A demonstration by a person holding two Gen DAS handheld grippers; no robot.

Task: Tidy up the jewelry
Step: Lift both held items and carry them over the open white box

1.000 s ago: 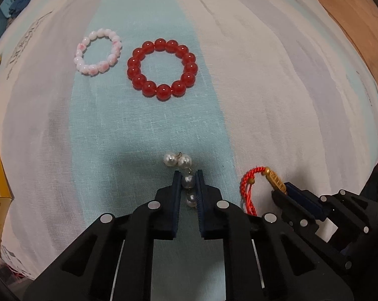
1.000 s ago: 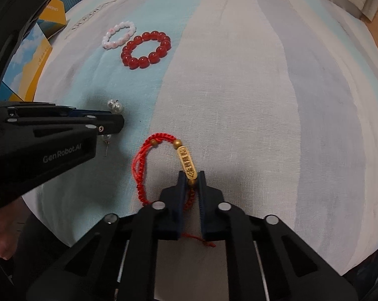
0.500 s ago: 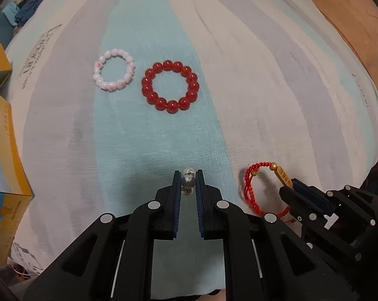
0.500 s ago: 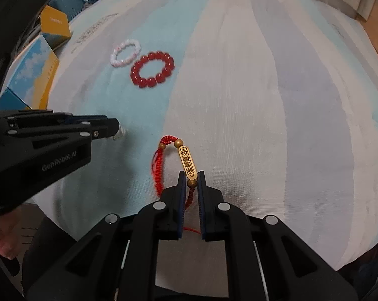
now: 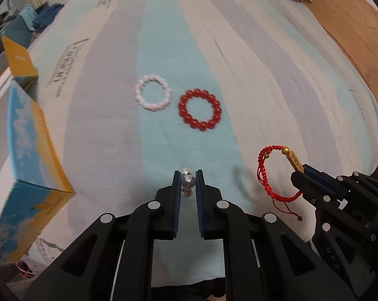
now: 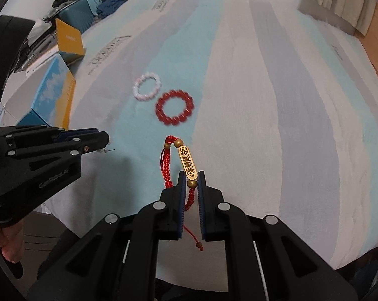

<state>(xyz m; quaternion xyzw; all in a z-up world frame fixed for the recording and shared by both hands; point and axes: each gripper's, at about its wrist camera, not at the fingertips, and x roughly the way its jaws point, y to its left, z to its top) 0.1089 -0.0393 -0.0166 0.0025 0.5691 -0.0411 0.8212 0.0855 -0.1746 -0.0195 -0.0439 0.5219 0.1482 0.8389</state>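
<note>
**Grippers both clamped on jewelry above the striped cloth**

Left wrist view: my left gripper (image 5: 188, 179) has its tongs pressed together on a small pearl drop earring (image 5: 188, 181), white round beads pinched between the blue pads and held off the surface. Below lies a pale blue, grey and cream striped cloth (image 5: 251, 70). On its blue stripe, well ahead of the fingertips, sit a pink-and-white beaded bracelet (image 5: 152, 95) and, just beside it to the right, a red glass-bead bracelet (image 5: 199, 112); both blurred, lying flat, not touching each other. At right my right gripper (image 5: 304, 174) comes in from the edge, clamped on a red braided cord bracelet with a gold bar charm (image 5: 279, 173), loop hanging clear of the cloth. At left, a blue-and-yellow cardboard box (image 5: 28, 165) stands beside the cloth.

Right wrist view: right gripper (image 6: 191, 179) tongs closed on the red cord bracelet (image 6: 186, 163) at the gold bead below the bar charm; cord tails dangle between the fingers. Left gripper (image 6: 102, 141) enters from the left; only a thin metal pin shows at its tip, pearls hidden. Pink-and-white bracelet (image 6: 147, 86) and red bead bracelet (image 6: 174, 107) lie ahead on the blue stripe. Box (image 6: 52, 92) at left, a fingertip (image 6: 9, 249) at the lower left edge.
</note>
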